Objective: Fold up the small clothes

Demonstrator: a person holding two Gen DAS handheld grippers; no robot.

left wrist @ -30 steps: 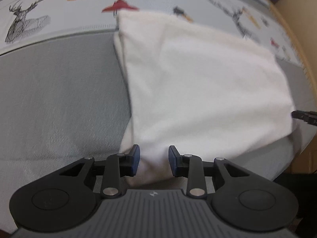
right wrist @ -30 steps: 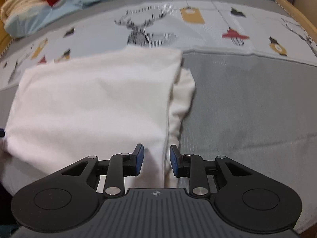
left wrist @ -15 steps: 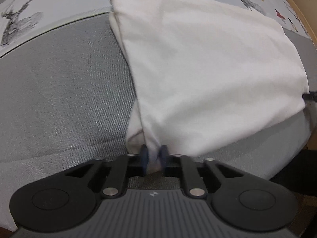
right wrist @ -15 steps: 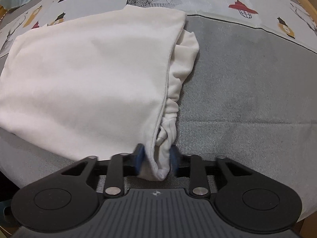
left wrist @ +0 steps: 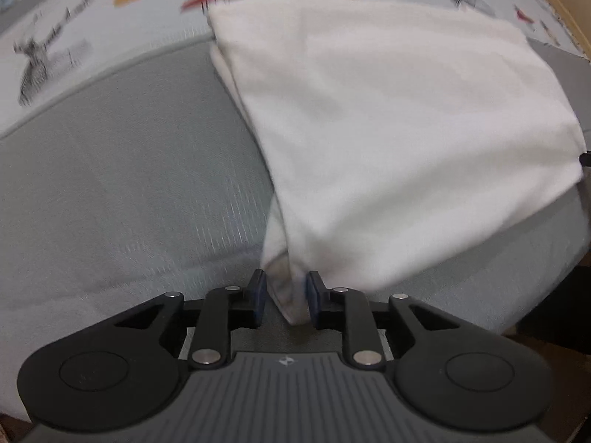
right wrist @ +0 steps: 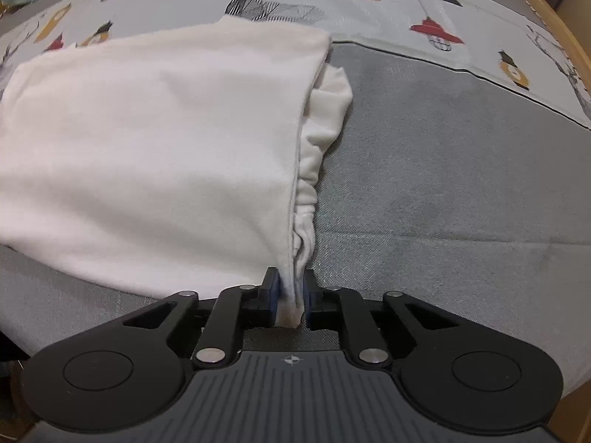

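so both grippers now have hold of the near corners of the white garment (right wrist: 155, 140), which is the big change from a second ago, when both sets of jaws sat open just short of the hem. half a second ago the left one looked pinched almost completely shut on its corner; now the left gripper (left wrist: 284, 297) shows a wider gap, with the corner of cloth hanging between the blue pads (left wrist: 257, 291). that view is blurry, so i can't really say if it's still clamping or just cradling the fabric, but the cloth does seem pulled up into a tent toward it. the right gripper (right wrist: 290, 297) is clearer: jaws nearly closed, squeezing the bunched hem and the gathered layers at that corner.

the garment itself lies folded flat on the grey part of the bedspread (right wrist: 443, 192), running from the grippers at 6 o'clock up to about 12 in both views, its far edge just reaching the printed deer-and-lantern band (right wrist: 273, 3). in the right view it fills the 9 to 11 side, with a wrinkled under-layer (right wrist: 325, 118) peeking out along the edge at about 1 o'clock.

my read: the grasp step is done or nearly so, and the near edge is lifting a bit, so the next thing would be carrying that edge away toward 12 to fold it in half. the worry is the left corner slipping out if that grip really has loosened.
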